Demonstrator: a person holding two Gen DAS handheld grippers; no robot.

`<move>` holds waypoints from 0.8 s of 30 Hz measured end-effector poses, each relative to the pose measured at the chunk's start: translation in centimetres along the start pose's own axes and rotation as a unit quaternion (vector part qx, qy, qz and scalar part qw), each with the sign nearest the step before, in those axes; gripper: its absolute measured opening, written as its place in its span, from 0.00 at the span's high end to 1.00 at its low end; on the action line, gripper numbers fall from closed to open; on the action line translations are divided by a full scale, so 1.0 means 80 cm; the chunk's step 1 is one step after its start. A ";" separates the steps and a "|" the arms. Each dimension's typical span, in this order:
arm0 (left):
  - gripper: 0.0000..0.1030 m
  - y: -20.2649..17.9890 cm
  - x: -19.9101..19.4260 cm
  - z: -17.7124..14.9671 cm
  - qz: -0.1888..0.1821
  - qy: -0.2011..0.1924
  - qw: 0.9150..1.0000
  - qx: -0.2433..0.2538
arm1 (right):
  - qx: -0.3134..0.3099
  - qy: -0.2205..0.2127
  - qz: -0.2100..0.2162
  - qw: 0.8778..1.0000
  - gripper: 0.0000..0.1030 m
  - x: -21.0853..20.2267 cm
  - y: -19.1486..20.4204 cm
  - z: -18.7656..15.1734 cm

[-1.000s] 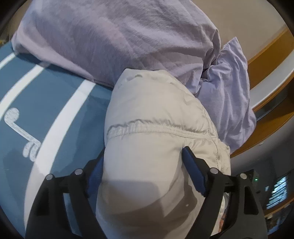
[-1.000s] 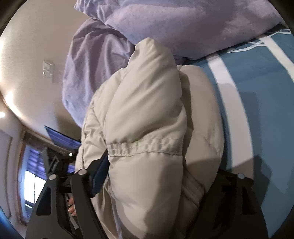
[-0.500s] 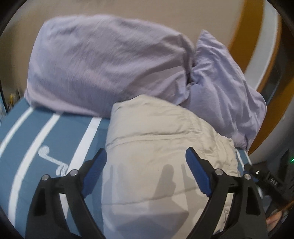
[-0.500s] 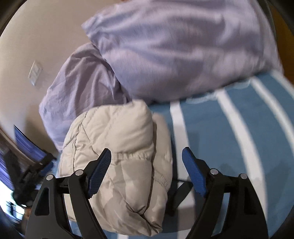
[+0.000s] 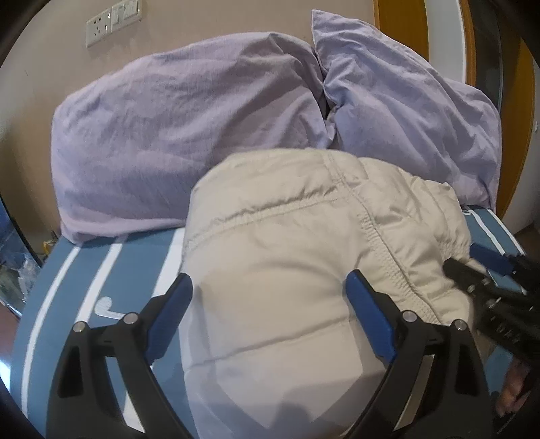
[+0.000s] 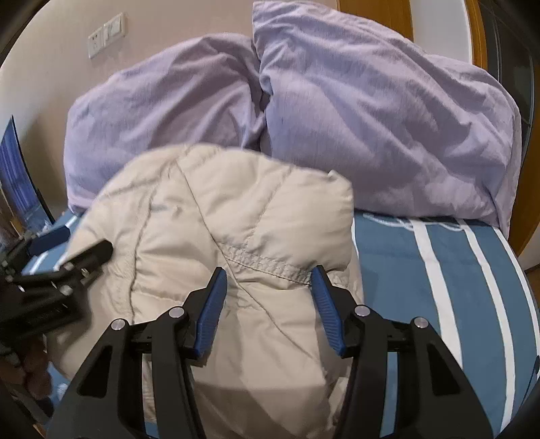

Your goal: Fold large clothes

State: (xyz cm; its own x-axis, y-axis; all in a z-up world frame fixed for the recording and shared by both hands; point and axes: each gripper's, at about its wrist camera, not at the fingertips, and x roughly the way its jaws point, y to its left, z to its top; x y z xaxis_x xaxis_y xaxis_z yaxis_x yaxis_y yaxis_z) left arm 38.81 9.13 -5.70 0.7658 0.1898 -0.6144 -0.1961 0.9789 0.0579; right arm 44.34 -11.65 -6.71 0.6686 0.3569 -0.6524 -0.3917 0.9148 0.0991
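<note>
A folded beige puffer jacket (image 5: pixel 297 256) lies in a thick bundle on the blue striped bed (image 5: pixel 101 270), against the pillows; it also shows in the right wrist view (image 6: pixel 216 229). My left gripper (image 5: pixel 270 287) is open, hovering over the jacket's near part with its jaws spread wide and nothing between the pads. My right gripper (image 6: pixel 268 280) is open, narrower, above the jacket's right side near a stitched seam, empty. Each gripper shows in the other's view: the right one at the jacket's right edge (image 5: pixel 486 280), the left one at its left edge (image 6: pixel 60 263).
Two lilac pillows (image 5: pixel 189 135) (image 5: pixel 405 111) lean on the beige wall behind the jacket. A wall switch plate (image 5: pixel 111 23) is above them. An orange-and-white door frame (image 5: pixel 445 37) stands at the right. The bed's right edge (image 6: pixel 513 270) drops off beside it.
Both grippers let go of the jacket and pulled back and up from it. The jacket dropped from a held, upright bundle to lying on the bed. The right jaws narrowed somewhat.
</note>
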 end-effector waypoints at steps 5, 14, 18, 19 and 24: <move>0.05 0.004 0.010 -0.011 -0.005 -0.001 1.000 -0.004 | 0.018 0.007 0.000 1.000 0.47 0.007 -0.002 -0.008; 0.02 0.007 0.021 -0.016 -0.008 0.002 1.000 -0.017 | 0.036 0.019 0.014 0.999 0.46 0.023 -0.009 -0.012; 0.02 0.011 0.010 -0.018 -0.012 -0.002 1.000 -0.027 | 0.038 0.013 0.026 0.999 0.42 0.004 -0.014 -0.010; 0.02 0.012 0.004 -0.020 -0.010 -0.005 1.000 -0.027 | 0.038 0.007 0.024 0.999 0.30 -0.004 -0.014 -0.011; 0.02 0.008 -0.038 -0.035 0.018 -0.026 0.999 -0.006 | 0.022 -0.022 0.012 0.999 0.08 -0.045 -0.008 -0.024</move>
State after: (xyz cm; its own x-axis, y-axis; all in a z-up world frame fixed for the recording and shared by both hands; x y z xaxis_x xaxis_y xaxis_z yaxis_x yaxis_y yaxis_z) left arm 34.61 8.97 -5.99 0.7886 0.2293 -0.5706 -0.2313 0.9703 0.0702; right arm 40.98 -13.87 -5.86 0.6869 0.3852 -0.6163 -0.3793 0.9134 0.1481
